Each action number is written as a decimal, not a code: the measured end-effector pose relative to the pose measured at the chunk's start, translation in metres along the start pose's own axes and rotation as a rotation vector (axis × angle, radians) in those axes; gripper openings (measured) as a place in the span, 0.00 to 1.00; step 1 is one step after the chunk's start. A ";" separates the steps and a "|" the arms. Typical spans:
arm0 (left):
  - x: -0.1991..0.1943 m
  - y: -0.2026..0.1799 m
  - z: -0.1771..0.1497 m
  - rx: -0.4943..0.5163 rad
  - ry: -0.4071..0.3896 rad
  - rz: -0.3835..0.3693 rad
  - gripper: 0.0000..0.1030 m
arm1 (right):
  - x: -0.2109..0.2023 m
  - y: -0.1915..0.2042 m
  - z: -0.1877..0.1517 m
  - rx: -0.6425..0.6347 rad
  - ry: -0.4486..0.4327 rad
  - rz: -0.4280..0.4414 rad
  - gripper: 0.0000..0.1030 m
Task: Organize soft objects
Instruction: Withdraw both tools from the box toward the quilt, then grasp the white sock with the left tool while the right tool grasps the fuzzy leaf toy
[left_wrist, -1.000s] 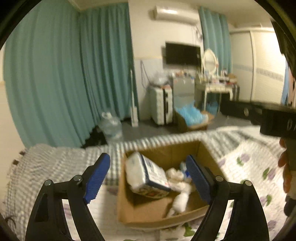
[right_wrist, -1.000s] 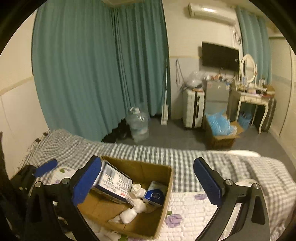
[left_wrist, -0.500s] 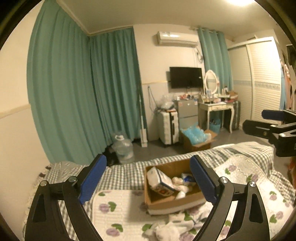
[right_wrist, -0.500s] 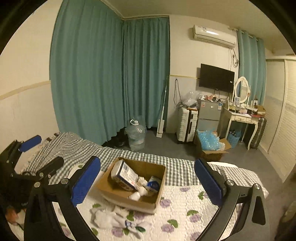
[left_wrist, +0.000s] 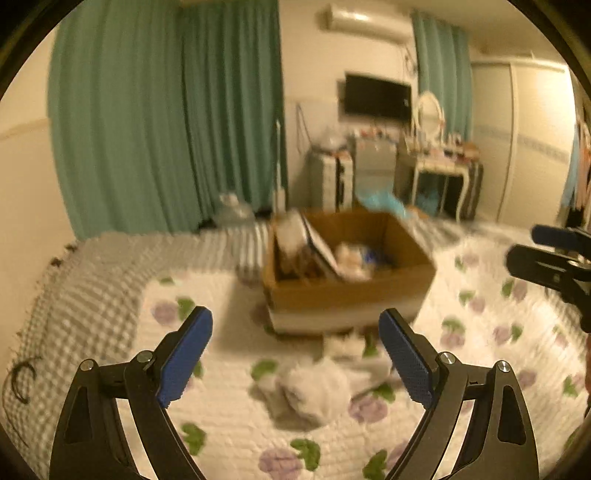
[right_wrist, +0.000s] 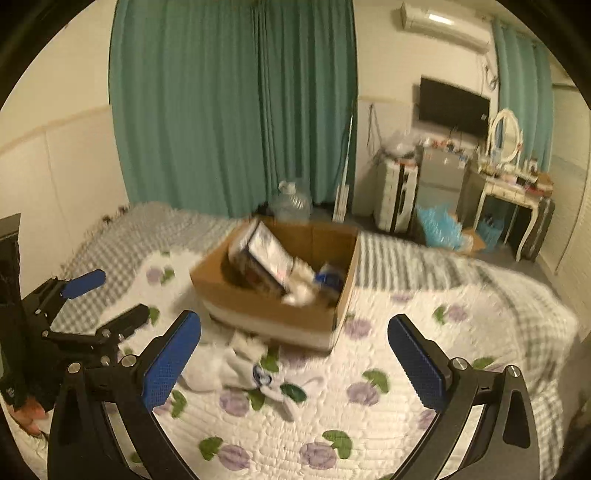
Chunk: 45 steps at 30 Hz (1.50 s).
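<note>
A cardboard box (left_wrist: 347, 291) sits on the floral quilt and holds a tissue pack (right_wrist: 264, 254) and small white soft items. It also shows in the right wrist view (right_wrist: 258, 314). White socks (left_wrist: 314, 387) lie on the quilt in front of the box, also visible in the right wrist view (right_wrist: 243, 365). My left gripper (left_wrist: 295, 362) is open and empty, just above the socks. My right gripper (right_wrist: 291, 362) is open and empty, over the socks and the box's front edge. Each gripper shows at the edge of the other's view.
The bed has a floral quilt (right_wrist: 332, 424) over a grey checked blanket (left_wrist: 81, 295). Beyond the bed are teal curtains (right_wrist: 229, 103), a water jug (right_wrist: 290, 203), a suitcase (right_wrist: 393, 195), a box of blue bags (right_wrist: 443, 229) and a dressing table (right_wrist: 517, 192).
Both grippers have come down and forward toward the socks in front of the box, after pulling back from it. Both stay open and empty.
</note>
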<state>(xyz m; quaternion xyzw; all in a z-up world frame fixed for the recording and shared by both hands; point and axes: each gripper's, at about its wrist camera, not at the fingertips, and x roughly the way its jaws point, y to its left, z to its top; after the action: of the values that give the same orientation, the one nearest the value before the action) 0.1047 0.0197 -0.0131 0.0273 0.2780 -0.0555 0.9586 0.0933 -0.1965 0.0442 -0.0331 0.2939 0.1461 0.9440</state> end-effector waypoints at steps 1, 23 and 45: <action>0.015 -0.005 -0.010 0.006 0.033 -0.009 0.90 | 0.014 -0.003 -0.009 0.003 0.018 0.002 0.99; 0.117 -0.040 -0.083 0.124 0.237 0.001 0.80 | 0.117 -0.030 -0.095 0.035 0.248 -0.024 0.99; 0.084 0.010 -0.054 -0.096 0.188 -0.123 0.47 | 0.177 -0.010 -0.102 0.021 0.366 0.030 0.80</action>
<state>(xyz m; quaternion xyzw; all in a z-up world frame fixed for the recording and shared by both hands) 0.1477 0.0266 -0.1038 -0.0307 0.3701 -0.0982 0.9233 0.1793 -0.1754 -0.1402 -0.0452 0.4629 0.1486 0.8727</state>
